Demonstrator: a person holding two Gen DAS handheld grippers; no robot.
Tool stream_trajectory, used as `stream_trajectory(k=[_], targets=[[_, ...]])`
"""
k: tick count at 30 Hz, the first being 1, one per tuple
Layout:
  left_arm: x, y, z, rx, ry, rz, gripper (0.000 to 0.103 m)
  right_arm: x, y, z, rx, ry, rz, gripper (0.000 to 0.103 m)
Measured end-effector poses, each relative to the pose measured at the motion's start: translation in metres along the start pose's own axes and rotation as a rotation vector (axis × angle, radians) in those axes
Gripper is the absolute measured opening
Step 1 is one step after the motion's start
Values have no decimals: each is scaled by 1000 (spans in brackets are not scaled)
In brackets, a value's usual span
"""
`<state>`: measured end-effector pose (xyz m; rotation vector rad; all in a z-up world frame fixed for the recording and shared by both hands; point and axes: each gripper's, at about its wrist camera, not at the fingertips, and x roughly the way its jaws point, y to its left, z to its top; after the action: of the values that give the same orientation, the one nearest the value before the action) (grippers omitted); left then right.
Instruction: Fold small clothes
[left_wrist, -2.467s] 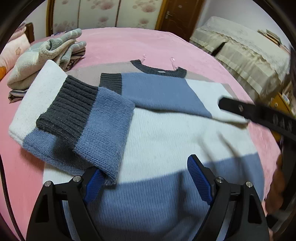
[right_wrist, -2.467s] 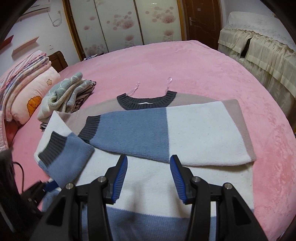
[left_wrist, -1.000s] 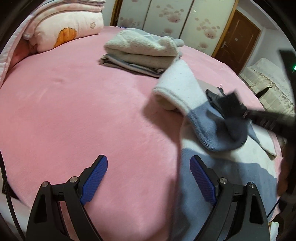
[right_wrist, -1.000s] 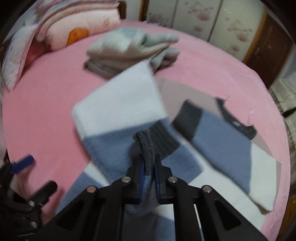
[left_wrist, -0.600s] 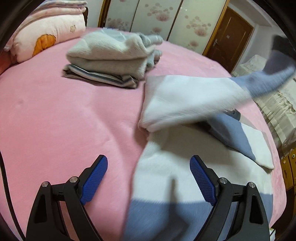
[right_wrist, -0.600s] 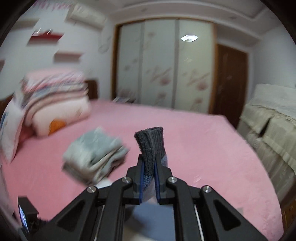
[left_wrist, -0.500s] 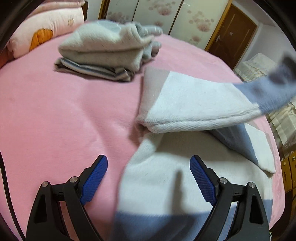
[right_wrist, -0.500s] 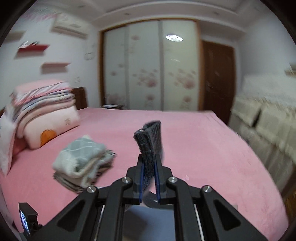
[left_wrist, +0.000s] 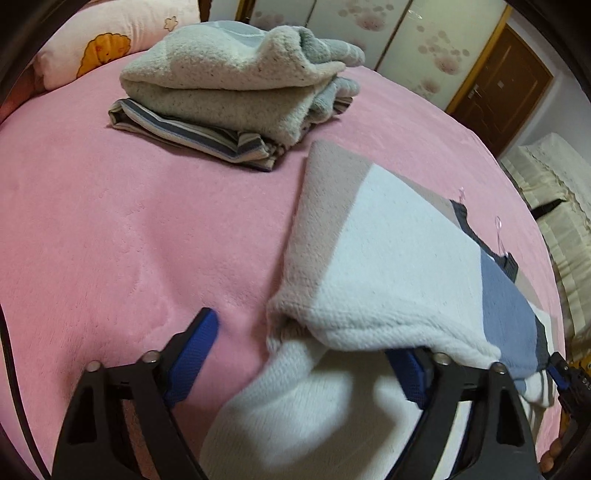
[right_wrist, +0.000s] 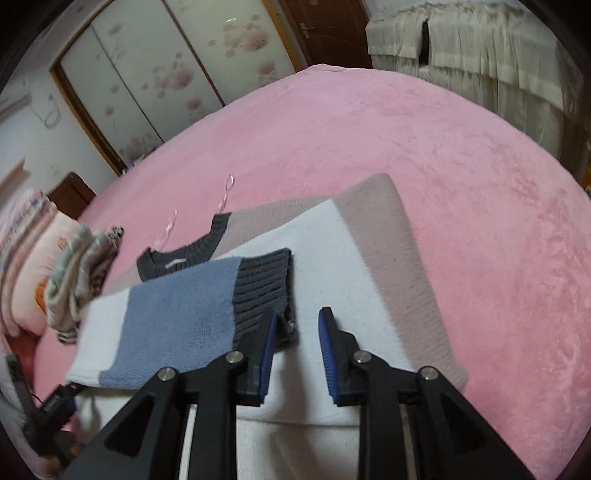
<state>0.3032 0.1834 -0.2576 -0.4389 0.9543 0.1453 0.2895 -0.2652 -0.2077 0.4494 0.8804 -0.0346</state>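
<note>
A knit sweater (left_wrist: 388, 266) in white, blue and beige blocks lies flat on the pink bed (left_wrist: 110, 221). Its left sleeve (right_wrist: 177, 314) is folded across the chest, with the dark grey cuff (right_wrist: 262, 280) lying flat. My right gripper (right_wrist: 299, 314) hovers just right of that cuff. Its jaws are opening, with only the white knit below them, and the left pad brushes the cuff's edge. My left gripper (left_wrist: 299, 339) straddles the sweater's folded left edge. Its jaws are closing but still wide, and the right finger is partly hidden under the fold.
A pile of folded clothes (left_wrist: 229, 85) sits on the bed beyond the sweater, also visible in the right wrist view (right_wrist: 81, 269). A pillow (left_wrist: 110, 40) lies behind it. A covered sofa (right_wrist: 498, 66) stands past the bed's far edge.
My right gripper carried the cuff up and across the sweater, laid it on the chest and let go. My left gripper moved from the bare bed to the sweater's left edge.
</note>
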Motion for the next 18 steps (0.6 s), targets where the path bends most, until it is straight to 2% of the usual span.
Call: stream_trajectory(k=[1, 5, 6, 8, 11, 13, 16, 18], targets=[[1, 1, 0, -10, -1, 0, 76, 3, 1, 3, 9, 8, 14, 27], [4, 1, 3, -18, -3, -9, 43, 20, 1, 9, 17, 72, 54, 29], [4, 0, 3, -8, 1, -24, 30, 25, 5, 7, -5, 82, 57, 27], [1, -4, 3, 26, 0, 3, 24, 24, 17, -3, -55, 65, 10, 14], [-5, -5, 2, 40, -19, 16, 23, 15, 18, -3, -74, 11, -6, 13], [-6, -3, -1, 40, -11, 21, 24, 17, 16, -3, -79, 19, -25, 13], [-4, 3, -3, 22, 4, 18, 31, 26, 13, -6, -92, 63, -48, 14], [-11, 8, -4, 15, -1, 18, 45, 20, 15, -5, -100, 62, -66, 17]])
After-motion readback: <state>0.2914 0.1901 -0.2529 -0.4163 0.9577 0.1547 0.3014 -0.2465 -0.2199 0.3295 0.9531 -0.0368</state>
